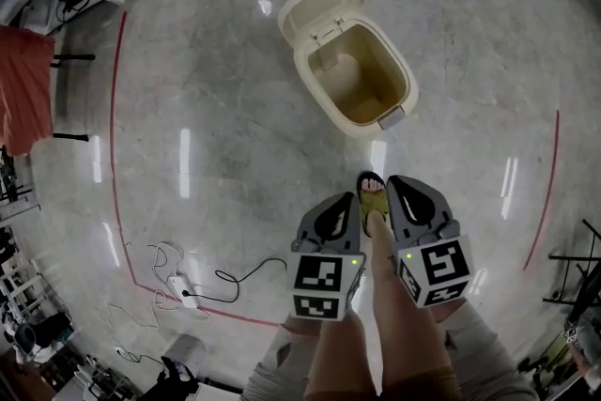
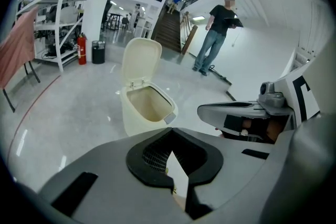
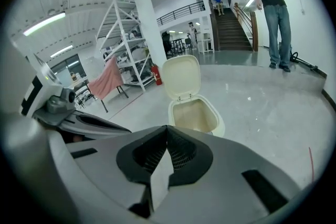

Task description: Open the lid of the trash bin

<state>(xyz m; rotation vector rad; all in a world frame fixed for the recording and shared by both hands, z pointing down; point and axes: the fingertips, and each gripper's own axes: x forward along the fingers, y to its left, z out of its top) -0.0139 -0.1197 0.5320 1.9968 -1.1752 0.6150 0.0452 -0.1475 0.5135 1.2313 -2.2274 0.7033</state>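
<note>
We hold the left gripper (image 1: 336,207) and right gripper (image 1: 406,191) back by our legs, each with jaws pressed together on nothing. The cream trash bin (image 1: 362,80) stands well ahead, its lid (image 1: 324,0) already upright; we judge no reach is needed.

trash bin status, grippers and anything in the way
Left gripper and right gripper shut, empty, short of the trash bin. Lid up, hinged back. Only a sandalled foot between.
</note>
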